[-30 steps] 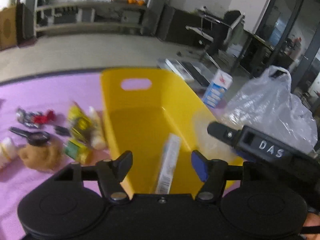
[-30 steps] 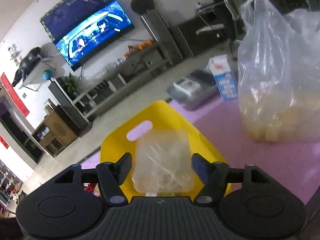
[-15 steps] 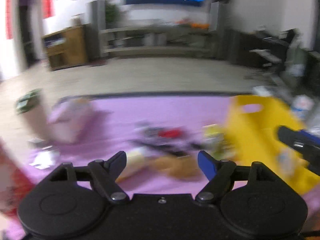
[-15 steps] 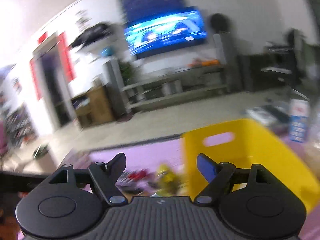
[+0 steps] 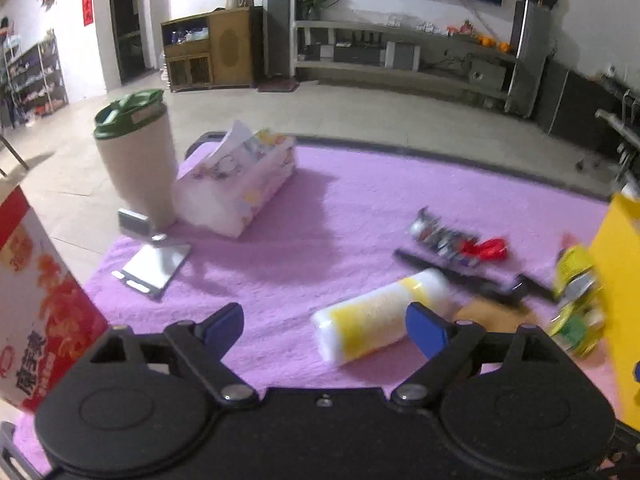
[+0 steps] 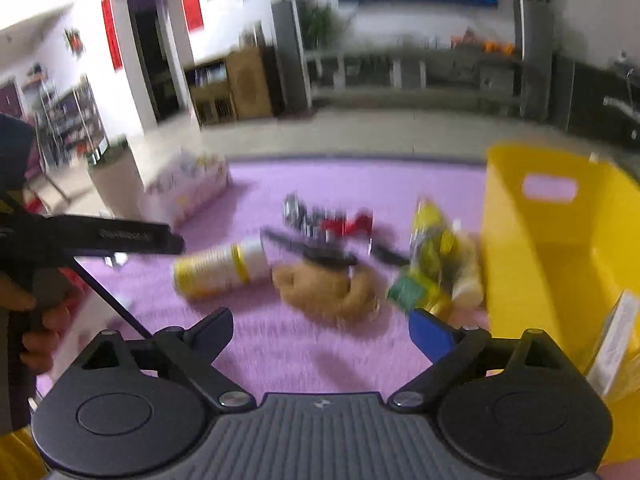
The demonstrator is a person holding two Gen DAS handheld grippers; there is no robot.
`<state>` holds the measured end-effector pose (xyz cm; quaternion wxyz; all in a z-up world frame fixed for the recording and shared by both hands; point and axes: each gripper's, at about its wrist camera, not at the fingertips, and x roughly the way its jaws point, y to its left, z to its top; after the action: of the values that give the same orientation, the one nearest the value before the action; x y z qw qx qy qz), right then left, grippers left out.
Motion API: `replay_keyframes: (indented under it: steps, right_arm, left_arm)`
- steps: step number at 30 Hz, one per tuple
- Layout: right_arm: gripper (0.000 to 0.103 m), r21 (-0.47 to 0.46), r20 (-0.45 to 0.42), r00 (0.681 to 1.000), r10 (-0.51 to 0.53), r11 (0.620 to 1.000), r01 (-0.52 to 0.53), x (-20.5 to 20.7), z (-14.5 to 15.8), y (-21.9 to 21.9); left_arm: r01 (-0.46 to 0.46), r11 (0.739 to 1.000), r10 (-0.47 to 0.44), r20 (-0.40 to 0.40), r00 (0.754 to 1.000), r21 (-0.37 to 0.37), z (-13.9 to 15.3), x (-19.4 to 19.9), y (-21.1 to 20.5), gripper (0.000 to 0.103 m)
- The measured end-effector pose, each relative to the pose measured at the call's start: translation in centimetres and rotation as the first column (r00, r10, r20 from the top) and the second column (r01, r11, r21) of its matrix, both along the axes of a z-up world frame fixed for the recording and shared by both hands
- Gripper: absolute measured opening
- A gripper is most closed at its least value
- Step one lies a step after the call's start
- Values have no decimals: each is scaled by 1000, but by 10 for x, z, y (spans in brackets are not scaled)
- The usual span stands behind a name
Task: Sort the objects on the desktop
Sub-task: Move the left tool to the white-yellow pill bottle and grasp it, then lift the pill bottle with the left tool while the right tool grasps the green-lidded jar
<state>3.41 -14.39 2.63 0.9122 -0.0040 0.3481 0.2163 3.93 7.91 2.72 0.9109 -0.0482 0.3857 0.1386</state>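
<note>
My left gripper (image 5: pixel 325 326) is open and empty, low over the purple cloth (image 5: pixel 320 208), with a white and yellow bottle (image 5: pixel 382 314) lying just ahead between its fingers. My right gripper (image 6: pixel 322 332) is open and empty, above the cloth in front of a brown plush toy (image 6: pixel 326 290). The same bottle shows in the right wrist view (image 6: pixel 222 266). Black scissors (image 6: pixel 316 254), a red and silver item (image 6: pixel 328 222) and yellow-green packets (image 6: pixel 430 260) lie beside the yellow bin (image 6: pixel 560 248). A white box (image 6: pixel 614 344) stands inside the bin.
A beige cup with green lid (image 5: pixel 134 160), a tissue pack (image 5: pixel 236 184) and a metal phone stand (image 5: pixel 154 260) sit at the cloth's left. A red and white carton (image 5: pixel 36 300) stands at the near left. The left handle (image 6: pixel 80 240) crosses the right wrist view.
Both grippers swung left from over the yellow bin to the loose objects on the cloth. The clear packet seen between the right fingers a second ago is gone from them.
</note>
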Motion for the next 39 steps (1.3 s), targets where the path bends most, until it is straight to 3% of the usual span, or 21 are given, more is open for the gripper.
replay_keyframes:
  steps: [2,5,10,13,19,24,27,29,30,33,36,39]
  right_arm:
    - [95,-17,-40,999,-6,1000,6,5,-6,3]
    - [94,-43,-35,999,-10,999,9,4,-7,7]
    - [70,-63,-38,999,23,998,-25,5,-7,11]
    - [69,-32,-77,997,22,999,-25,9,-10,9]
    - [76,-58,-63,998,12,998,-16,8,-12,5]
    - [80,-69,-74,997,13,997,-18,10,-15,1]
    - [81,-70,-80,997,10,997,-16,11,-15,1]
    - [81,-70,-77,997,17,997,-23,10,-15,2]
    - [81,-73,-72,997,20,997,-26,10,-15,3]
    - [81,-85,-64,998,19,996,-24,10,-15,3]
    - [81,-75,-70,998,3,997,-8,12,-14,0]
    - [81,-60,-65,998,-3,998,0,12,-11,-3]
  left_arm:
    - [10,1000,-9,-31,999,15,-3,4,5,88]
    - [45,998,-44,-15,999,48,-2,-2,12,92]
    - [166,985,-165,-18,986,53,-9,1,8,93]
    - [241,967,-240,-26,970,83,-13,14,-2,93]
    - [360,924,-353,-71,933,129,-32,43,-21,92]
    - [406,900,-389,-127,913,159,-50,59,-30,81]
    - [393,907,-364,-189,912,149,-63,63,-30,68]
    - [411,903,-385,-187,904,128,-62,60,-30,47]
    - [409,907,-386,-188,903,103,-59,58,-29,44]
    - [360,932,-343,-221,913,44,-52,45,-29,43]
    - [316,947,-318,-289,903,-56,-50,28,-33,43]
    - [283,955,-296,-328,897,-88,-48,7,-42,43]
